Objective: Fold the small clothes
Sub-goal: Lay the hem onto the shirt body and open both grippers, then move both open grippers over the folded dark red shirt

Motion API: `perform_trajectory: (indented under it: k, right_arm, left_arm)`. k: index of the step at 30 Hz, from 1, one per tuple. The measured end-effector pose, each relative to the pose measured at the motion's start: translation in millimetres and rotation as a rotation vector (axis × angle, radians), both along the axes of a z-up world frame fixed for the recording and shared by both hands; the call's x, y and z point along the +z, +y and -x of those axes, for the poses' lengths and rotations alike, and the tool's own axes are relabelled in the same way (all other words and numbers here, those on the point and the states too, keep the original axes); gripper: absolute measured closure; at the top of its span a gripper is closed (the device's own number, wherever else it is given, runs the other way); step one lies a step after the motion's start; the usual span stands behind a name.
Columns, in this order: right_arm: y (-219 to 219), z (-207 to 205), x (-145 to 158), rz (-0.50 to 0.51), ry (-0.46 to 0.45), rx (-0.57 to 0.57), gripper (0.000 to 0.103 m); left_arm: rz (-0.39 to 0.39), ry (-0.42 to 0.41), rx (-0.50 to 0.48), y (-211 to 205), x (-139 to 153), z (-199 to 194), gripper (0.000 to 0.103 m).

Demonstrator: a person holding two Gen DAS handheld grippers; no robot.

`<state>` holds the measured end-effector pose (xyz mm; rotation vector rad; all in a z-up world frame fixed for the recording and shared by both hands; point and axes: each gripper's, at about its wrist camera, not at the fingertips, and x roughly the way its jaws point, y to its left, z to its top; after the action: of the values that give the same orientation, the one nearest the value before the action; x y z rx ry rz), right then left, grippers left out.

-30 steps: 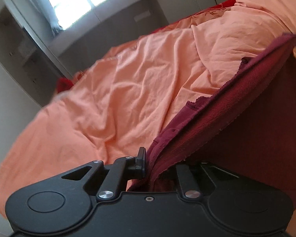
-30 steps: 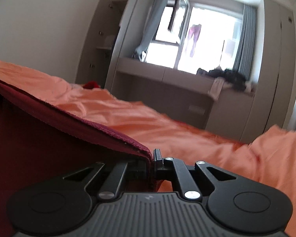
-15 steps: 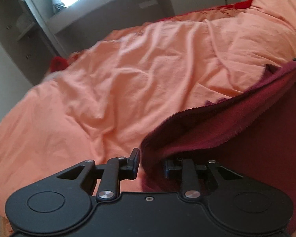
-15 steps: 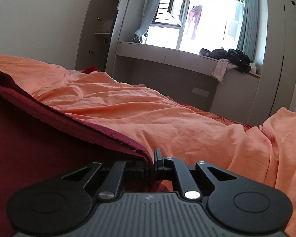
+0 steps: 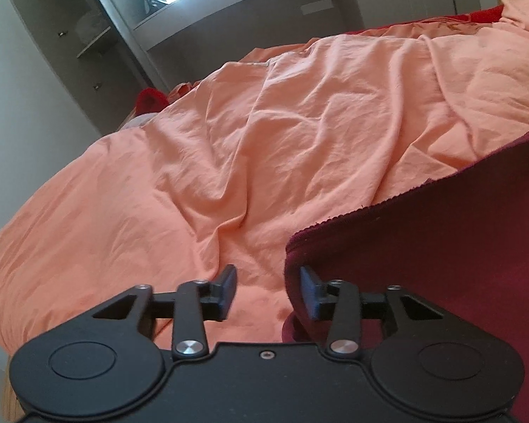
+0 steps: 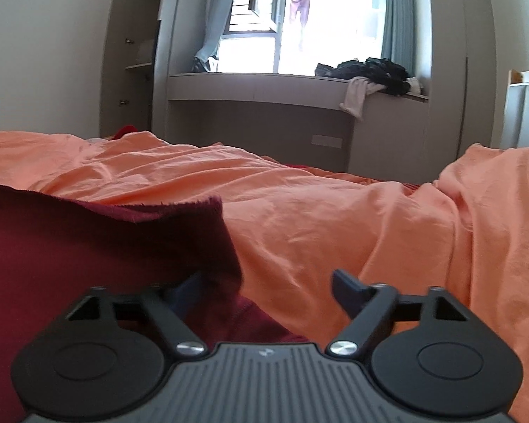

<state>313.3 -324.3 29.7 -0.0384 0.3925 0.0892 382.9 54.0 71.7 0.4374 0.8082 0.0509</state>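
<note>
A dark red garment (image 5: 441, 246) lies on the orange bed cover (image 5: 264, 141), filling the lower right of the left wrist view. My left gripper (image 5: 268, 292) is open; the garment's left corner rests against its right finger, not clamped. In the right wrist view the same garment (image 6: 88, 246) lies at the lower left, one corner flopped over. My right gripper (image 6: 264, 292) is open wide; the cloth drapes over its left finger, and its right finger (image 6: 349, 292) stands over bare cover.
The rumpled orange cover (image 6: 335, 211) spreads across the bed. Beyond it stand a grey window bench (image 6: 264, 112) with a pile of dark clothes (image 6: 374, 70), and an open wardrobe (image 6: 134, 63) at the left. A red item (image 5: 150, 100) lies at the bed's far edge.
Both grippers were shut on the garment's edge and held it up. Both have opened and the garment has dropped flat onto the cover.
</note>
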Motion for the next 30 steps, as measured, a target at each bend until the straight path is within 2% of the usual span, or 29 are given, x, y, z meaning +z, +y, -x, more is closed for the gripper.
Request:
perform_trajectory:
  k: [5, 11, 17, 20, 23, 26, 30]
  right_arm:
    - [-10.0, 0.2, -2.9, -0.043, 0.005, -0.023, 0.003]
    - [-11.2, -8.1, 1.9, -0.057, -0.016, -0.007, 0.000]
    - [-15.6, -41.4, 3.9, -0.073, 0.054, -0.024, 0.000]
    - [-21.7, -54.0, -0.9, -0.081, 0.086, -0.076, 0.000]
    - [-31.9, -54.2, -5.6, -0.120, 0.106, -0.130, 0.000]
    - [-43.2, -40.4, -2.1, -0.129, 0.078, -0.169, 0.000]
    - [-53.3, -16.2, 7.4, -0.126, 0.048, -0.172, 0.000]
  left_arm:
    - [0.047, 0.003, 0.053, 8.9, -3.4, -4.2, 0.039]
    - [0.096, -0.027, 0.145, 24.2, -0.5, -11.8, 0.024]
    - [0.053, -0.039, 0.235, 31.6, -10.7, -23.1, 0.025]
    - [0.086, -0.025, 0.281, 41.1, -16.4, -28.2, 0.025]
    - [0.151, -0.027, 0.327, 51.8, -16.2, -24.7, 0.025]
    - [0.182, -0.056, 0.344, 57.1, -8.4, -11.8, 0.018]
    - [0.154, -0.128, 0.330, 52.5, 9.3, 13.4, 0.006]
